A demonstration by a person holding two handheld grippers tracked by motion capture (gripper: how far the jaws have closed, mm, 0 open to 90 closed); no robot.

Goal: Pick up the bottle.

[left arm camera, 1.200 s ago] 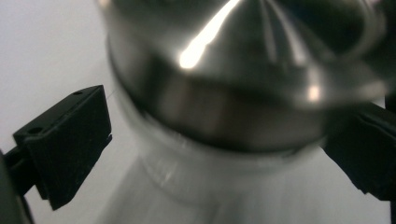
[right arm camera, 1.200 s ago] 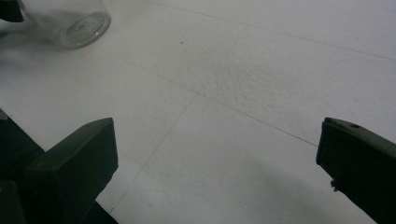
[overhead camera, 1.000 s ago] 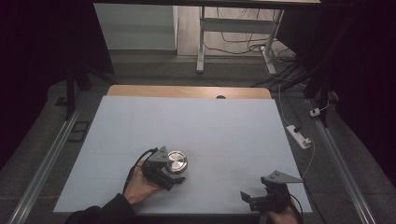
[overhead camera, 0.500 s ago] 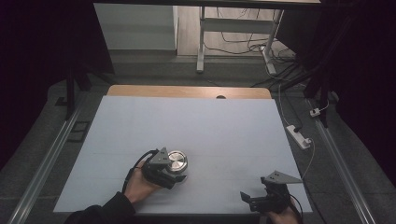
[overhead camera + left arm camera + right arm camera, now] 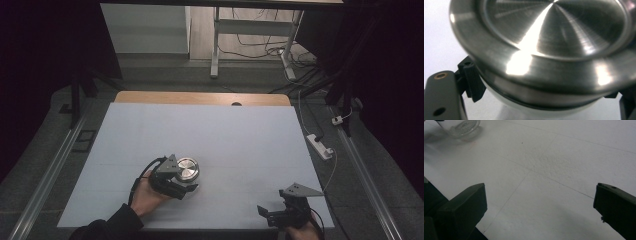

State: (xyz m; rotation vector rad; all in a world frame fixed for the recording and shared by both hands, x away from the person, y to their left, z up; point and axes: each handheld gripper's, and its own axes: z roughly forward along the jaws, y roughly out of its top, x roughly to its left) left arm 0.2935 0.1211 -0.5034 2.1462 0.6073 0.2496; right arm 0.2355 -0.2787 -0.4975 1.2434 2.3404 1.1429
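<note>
On the white table we list one steel-lidded glass jar, clamped by our left gripper; right gripper jaws apart, well clear.

A big pale blue surface with a brown wooden strip along its far edge stands on a grey carpet floor. Behind it are white metal desk legs and tangled black cables. A white power strip lies at the right. The room around is dark.
</note>
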